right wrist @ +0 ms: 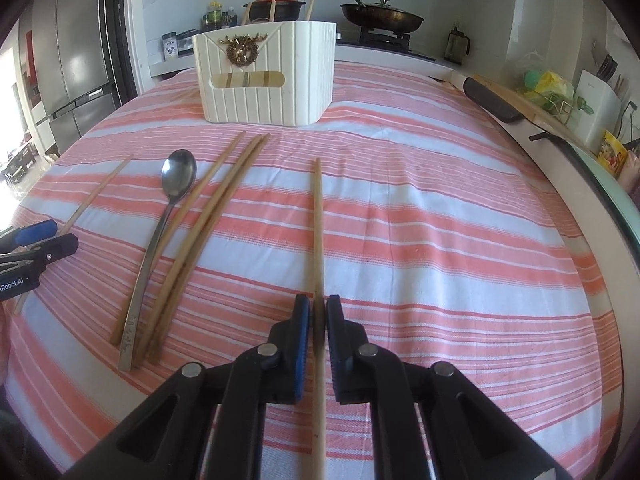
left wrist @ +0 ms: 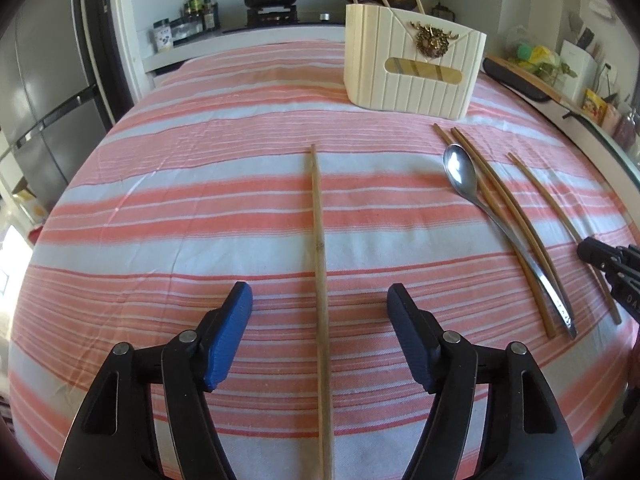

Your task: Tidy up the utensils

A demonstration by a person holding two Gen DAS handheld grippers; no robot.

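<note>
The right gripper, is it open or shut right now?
Shut. The right gripper has its blue pads pressed against a single chopstick, which runs out between them over the striped cloth.

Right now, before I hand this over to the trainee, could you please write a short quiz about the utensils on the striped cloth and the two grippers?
1. True or false: the right gripper is shut on a pale bamboo chopstick.
2. What lies right beside the silver metal spoon on the pink-and-white striped cloth? A) brown wooden chopsticks B) a fork C) a knife
3. Fill in: the left gripper straddles another bamboo chopstick with its jaws ____.
Key: 1 true; 2 A; 3 open.
</note>
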